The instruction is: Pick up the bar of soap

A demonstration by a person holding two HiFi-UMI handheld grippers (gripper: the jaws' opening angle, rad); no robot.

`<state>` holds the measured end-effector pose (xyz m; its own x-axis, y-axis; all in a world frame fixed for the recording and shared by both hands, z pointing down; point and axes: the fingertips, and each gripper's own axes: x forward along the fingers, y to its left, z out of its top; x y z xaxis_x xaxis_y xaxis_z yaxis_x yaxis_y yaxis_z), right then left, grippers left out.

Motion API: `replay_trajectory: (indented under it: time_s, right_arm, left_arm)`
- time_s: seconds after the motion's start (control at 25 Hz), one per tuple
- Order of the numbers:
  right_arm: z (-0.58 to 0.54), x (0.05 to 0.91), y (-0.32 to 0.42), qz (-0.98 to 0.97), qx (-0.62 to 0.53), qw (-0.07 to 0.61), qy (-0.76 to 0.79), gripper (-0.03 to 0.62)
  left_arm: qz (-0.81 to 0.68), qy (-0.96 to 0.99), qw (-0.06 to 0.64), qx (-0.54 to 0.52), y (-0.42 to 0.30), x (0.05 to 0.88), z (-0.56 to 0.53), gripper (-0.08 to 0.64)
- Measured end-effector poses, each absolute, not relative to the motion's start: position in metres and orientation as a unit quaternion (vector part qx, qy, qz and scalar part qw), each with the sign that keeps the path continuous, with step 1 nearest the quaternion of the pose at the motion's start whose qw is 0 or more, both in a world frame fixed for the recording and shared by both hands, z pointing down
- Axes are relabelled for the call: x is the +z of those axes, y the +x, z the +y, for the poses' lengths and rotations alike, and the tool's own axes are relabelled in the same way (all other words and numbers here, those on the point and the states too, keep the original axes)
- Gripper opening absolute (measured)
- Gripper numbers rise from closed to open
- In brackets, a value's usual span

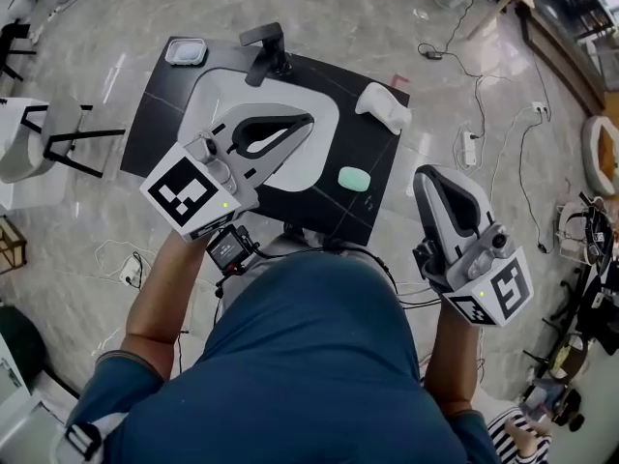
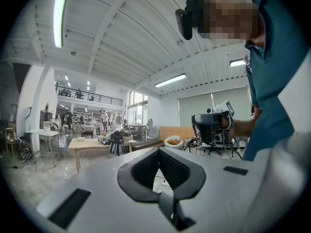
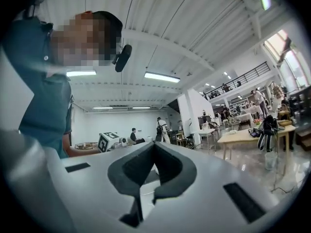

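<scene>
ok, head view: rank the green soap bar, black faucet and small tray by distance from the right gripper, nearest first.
1. Green soap bar: on the black counter, just left of the right gripper.
2. Black faucet: behind the sink, farther left.
3. Small tray: counter's back left corner, farthest.

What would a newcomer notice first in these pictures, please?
Two pale grippers, the left gripper and the right gripper, are held up in front of the person, both shut and empty. Below them a mint-green bar of soap lies untouched on the black counter, just right of the white sink.
</scene>
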<state>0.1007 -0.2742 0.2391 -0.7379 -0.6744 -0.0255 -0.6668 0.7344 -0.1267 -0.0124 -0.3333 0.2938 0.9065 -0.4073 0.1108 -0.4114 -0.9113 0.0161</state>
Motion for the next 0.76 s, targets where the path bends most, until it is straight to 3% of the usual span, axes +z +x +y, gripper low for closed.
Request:
replay_trajectory:
  time_s: [0.76]
  right_arm:
    - [-0.281,0.240,0.095,0.928,-0.054,0.026,-0.368,0.014]
  left_arm:
    - [-0.222,0.974,0.022,0.050,-0.027,0.293,-0.341,0.002]
